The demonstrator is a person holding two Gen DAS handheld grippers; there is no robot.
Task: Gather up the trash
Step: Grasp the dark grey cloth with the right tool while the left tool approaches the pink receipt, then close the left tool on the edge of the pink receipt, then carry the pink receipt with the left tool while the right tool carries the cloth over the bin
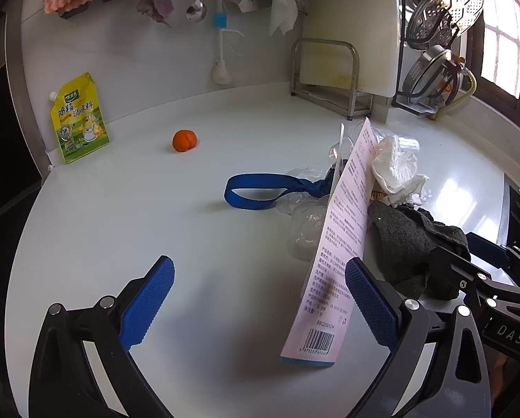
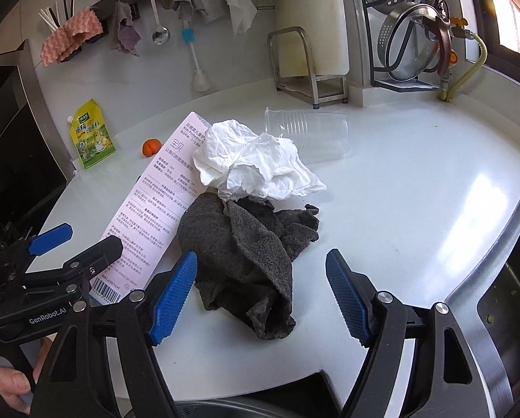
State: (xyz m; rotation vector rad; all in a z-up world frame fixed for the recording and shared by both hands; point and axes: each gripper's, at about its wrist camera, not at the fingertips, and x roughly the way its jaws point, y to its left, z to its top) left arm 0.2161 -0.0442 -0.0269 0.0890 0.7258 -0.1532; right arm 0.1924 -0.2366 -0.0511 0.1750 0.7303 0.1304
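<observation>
The trash lies in a pile on the white counter point(image 2: 399, 191): a crumpled white tissue point(image 2: 253, 163), a dark grey cloth point(image 2: 246, 250), a clear plastic cup point(image 2: 308, 132) on its side and a long pink printed card point(image 2: 155, 209). My right gripper point(image 2: 260, 299) is open, with the near end of the grey cloth between its fingers. In the left wrist view the card point(image 1: 333, 268) stands on edge just inside the right finger of my open left gripper point(image 1: 260, 303). Farther out lie a blue strap loop point(image 1: 256, 188), a clear plastic bag point(image 1: 305, 230) and an orange peel ball point(image 1: 184, 140).
A yellow seasoning pouch point(image 1: 80, 118) leans on the back wall at the left. A metal rack with a cutting board point(image 2: 308, 66) and a pot rack point(image 2: 410, 35) stand at the back. A steel sink rim point(image 2: 497, 278) curves at the right. A hand point(image 2: 12, 383) shows at the lower left.
</observation>
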